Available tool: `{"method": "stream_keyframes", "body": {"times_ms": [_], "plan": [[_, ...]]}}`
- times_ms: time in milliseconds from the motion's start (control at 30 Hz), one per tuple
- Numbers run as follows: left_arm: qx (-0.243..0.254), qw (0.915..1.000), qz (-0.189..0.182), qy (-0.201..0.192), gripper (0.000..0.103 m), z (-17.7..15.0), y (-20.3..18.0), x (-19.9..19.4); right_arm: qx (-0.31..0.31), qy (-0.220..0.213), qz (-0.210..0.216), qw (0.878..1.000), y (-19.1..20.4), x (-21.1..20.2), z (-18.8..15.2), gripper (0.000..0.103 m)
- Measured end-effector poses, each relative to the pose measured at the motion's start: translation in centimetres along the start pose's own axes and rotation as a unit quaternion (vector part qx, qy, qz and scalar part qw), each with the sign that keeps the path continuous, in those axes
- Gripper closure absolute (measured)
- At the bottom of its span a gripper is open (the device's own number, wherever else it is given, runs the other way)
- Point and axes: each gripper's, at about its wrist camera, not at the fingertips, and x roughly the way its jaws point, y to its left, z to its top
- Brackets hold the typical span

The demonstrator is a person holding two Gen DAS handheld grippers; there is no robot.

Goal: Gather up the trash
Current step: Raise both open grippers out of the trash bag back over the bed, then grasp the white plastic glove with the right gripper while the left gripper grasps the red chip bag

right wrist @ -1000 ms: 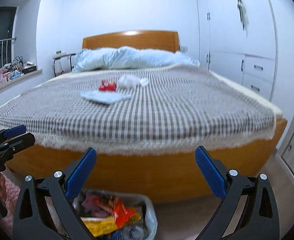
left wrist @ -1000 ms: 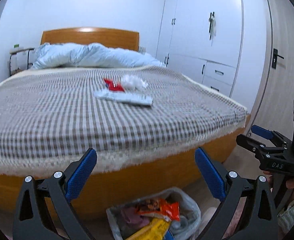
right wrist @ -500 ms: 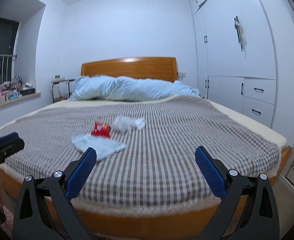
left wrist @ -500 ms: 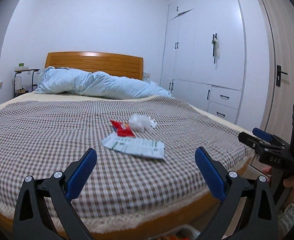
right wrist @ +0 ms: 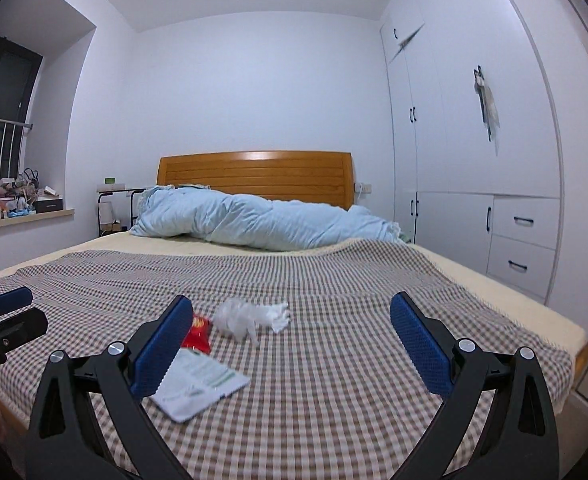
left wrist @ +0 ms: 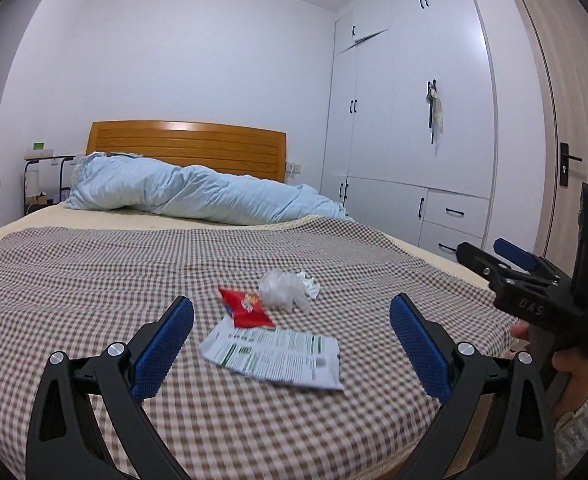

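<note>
Three pieces of trash lie on the checked bedspread [left wrist: 74,280]: a flat white wrapper with green print [left wrist: 274,354], a red snack packet [left wrist: 244,308] and a crumpled clear plastic wad [left wrist: 286,290]. In the right wrist view they show as the wrapper [right wrist: 200,384], the packet [right wrist: 198,334] and the wad [right wrist: 250,316]. My left gripper [left wrist: 292,340] is open and empty, hovering just short of the wrapper. My right gripper [right wrist: 292,340] is open and empty, to the right of the trash; it also shows in the left wrist view [left wrist: 505,264].
A rolled light-blue duvet [left wrist: 198,196] lies by the wooden headboard [left wrist: 186,144]. White wardrobes [left wrist: 413,140] line the right wall, with a door [left wrist: 565,140] beyond. A windowsill with clutter [right wrist: 18,204] and a side rack [right wrist: 110,208] are at the left.
Both grippers have risen from floor level, where a trash bag was in view, to above the bed and moved closer to the trash. Both stayed open.
</note>
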Motion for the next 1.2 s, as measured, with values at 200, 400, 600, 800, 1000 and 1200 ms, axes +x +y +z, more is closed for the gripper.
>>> {"method": "stream_keyframes", "body": {"times_ms": [200,400,600,800,1000,1200], "plan": [[-0.011,0.9999,-0.002,-0.007,0.008,1.1,0.4,1.3,0.002,-0.012,-0.001,1.000,0.6,1.4,1.1,0.008],[-0.016,0.9998,-0.006,-0.012,0.008,2.3,0.7,3.0,0.033,-0.012,-0.006,0.999,0.4,3.2,2.2,0.008],[-0.033,0.9993,-0.008,-0.013,0.008,3.1,1.1,4.8,0.067,-0.025,-0.029,0.997,-0.7,4.3,2.7,0.008],[-0.046,0.9989,-0.004,-0.009,0.008,3.4,1.7,6.9,0.091,-0.026,-0.067,0.993,-1.9,5.4,2.6,0.008],[-0.065,0.9979,-0.002,-0.003,0.008,3.8,2.8,8.7,0.104,-0.021,-0.093,0.990,-3.4,6.8,2.1,0.008],[-0.086,0.9961,-0.001,0.017,0.008,3.7,3.9,11.1,0.136,0.013,-0.081,0.987,-4.8,8.6,1.4,0.008]]}}
